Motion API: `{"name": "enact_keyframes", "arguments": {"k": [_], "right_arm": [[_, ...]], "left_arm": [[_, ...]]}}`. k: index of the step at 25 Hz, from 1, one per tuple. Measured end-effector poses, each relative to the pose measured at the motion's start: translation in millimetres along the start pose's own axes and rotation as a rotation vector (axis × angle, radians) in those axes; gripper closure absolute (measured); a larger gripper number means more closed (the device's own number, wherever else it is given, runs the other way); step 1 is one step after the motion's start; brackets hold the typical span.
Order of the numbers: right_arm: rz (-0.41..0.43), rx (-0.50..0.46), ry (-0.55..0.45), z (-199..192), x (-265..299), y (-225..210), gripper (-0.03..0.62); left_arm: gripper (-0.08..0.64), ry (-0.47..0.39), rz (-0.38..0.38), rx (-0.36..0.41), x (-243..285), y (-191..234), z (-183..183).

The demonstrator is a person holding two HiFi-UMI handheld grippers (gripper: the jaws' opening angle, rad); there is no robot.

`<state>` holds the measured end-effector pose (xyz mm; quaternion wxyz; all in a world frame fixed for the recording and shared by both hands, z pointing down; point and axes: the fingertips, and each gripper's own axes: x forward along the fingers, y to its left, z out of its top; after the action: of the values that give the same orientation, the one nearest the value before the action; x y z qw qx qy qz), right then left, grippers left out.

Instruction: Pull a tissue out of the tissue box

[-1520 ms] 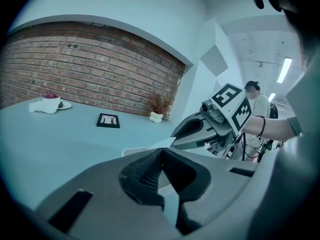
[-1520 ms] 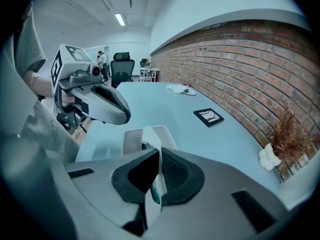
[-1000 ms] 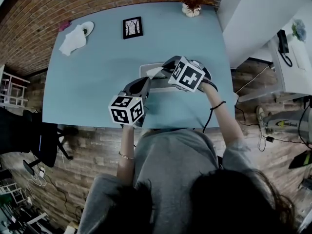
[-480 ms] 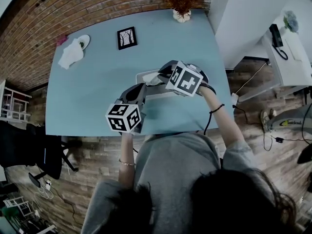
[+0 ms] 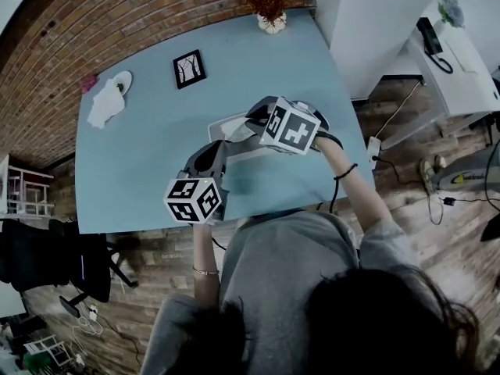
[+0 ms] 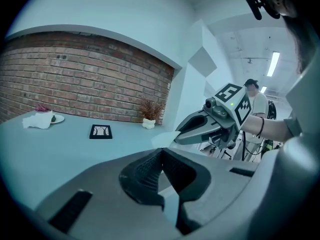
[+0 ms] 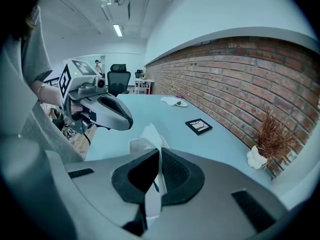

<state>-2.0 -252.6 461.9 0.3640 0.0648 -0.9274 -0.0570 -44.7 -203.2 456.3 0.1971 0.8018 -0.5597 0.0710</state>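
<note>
Right gripper (image 7: 159,153) clamped on the tissue (image 7: 151,134) above the tissue box (image 7: 134,145), near the table's (image 5: 133,162) near edge. Left gripper (image 6: 161,153) closed, empty, alongside. Left half bare.

Both tools have grey moulded shells and black ribbed pads. The left tool (image 6: 161,153) carries a white cube (image 5: 193,200) with black square markers. The right tool (image 7: 159,151) carries a like cube, with a small green light (image 6: 232,104). The person wears a grey short-sleeved top (image 5: 289,287). A thin bracelet (image 5: 203,272) is on the left wrist and a dark band (image 5: 344,170) on the right. A black cord (image 5: 334,198) hangs beside the band.
</note>
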Motion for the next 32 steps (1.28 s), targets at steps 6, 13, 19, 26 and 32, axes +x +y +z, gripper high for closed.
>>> {"name": "enact_keyframes", "arguments": {"k": [6, 13, 19, 26, 32], "right_arm": [[-0.014, 0.001, -0.014, 0.6, -7.6, -1.2, 0.589], [-0.029, 0.002, -0.031, 2.2, -14.3, -1.4, 0.589], [-0.046, 0.009, -0.050, 6.3, -21.0, -5.5, 0.589], [-0.060, 0.019, -0.067, 5.5, -28.4, -6.8, 0.589], [-0.070, 0.046, -0.095, 5.1, -34.0, -6.2, 0.589]], "left_arm": [[0.557, -0.014, -0.002, 0.010, -0.7, -5.8, 4.4], [0.557, -0.029, -0.005, 0.026, -3.1, -10.2, 8.6], [0.557, -0.036, -0.009, 0.030, -3.8, -9.6, 12.3], [0.557, -0.043, -0.015, 0.044, -3.4, -13.7, 15.9], [0.557, -0.052, -0.028, 0.040, -3.5, -17.8, 18.5]]}}
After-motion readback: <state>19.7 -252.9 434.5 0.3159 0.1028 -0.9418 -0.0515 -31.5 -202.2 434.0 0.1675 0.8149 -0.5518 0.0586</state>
